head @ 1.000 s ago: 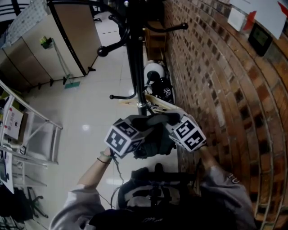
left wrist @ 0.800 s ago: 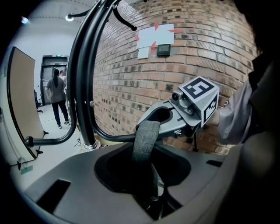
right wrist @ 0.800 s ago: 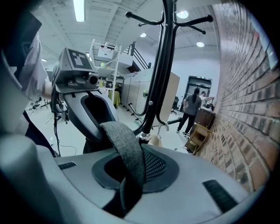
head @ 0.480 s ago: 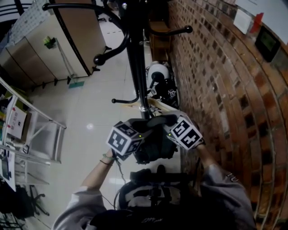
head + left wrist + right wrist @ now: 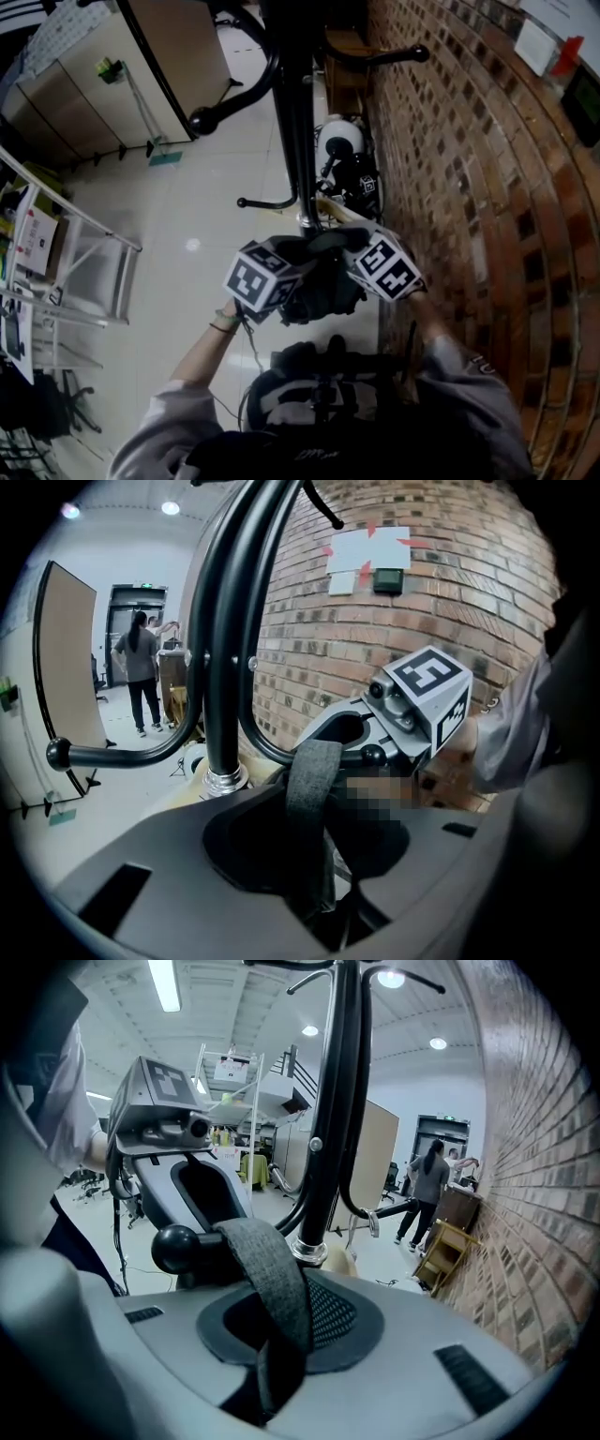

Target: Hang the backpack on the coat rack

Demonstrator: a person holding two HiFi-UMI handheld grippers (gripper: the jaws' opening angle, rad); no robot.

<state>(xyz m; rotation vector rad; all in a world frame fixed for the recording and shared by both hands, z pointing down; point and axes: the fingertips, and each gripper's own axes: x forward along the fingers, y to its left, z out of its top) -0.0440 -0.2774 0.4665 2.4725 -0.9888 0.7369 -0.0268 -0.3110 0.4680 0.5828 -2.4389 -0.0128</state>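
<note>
The right gripper (image 5: 281,1340) is clamping a grey woven carry strap (image 5: 267,1279), its smooth grey jaws closing partway onto the flat webbing. The strap is arching up out of the jaws and draping over a thin black peg ending in a round ball (image 5: 173,1249). Black mesh is showing through the gap just right of the strap.

The left gripper (image 5: 319,864) is holding its jaws wide apart. The same strap is running down between them, lying toward the left side with dark open space to its right, so the pads are not squeezing it.

In the head view the two grippers are sitting close together, their marker cubes almost side by side. The dark, soft backpack (image 5: 323,291) is bunching between and below them, right at the near side of the coat rack (image 5: 295,112). The rack is a glossy black metal pole with curved, ball-tipped arms branching to the left and right.

A rough red-brown brick wall (image 5: 469,187) is running along the right. A shiny pale tiled floor (image 5: 187,216) is spreading out to the left. Far back in the left gripper view, a person (image 5: 142,672) is standing near a doorway.
</note>
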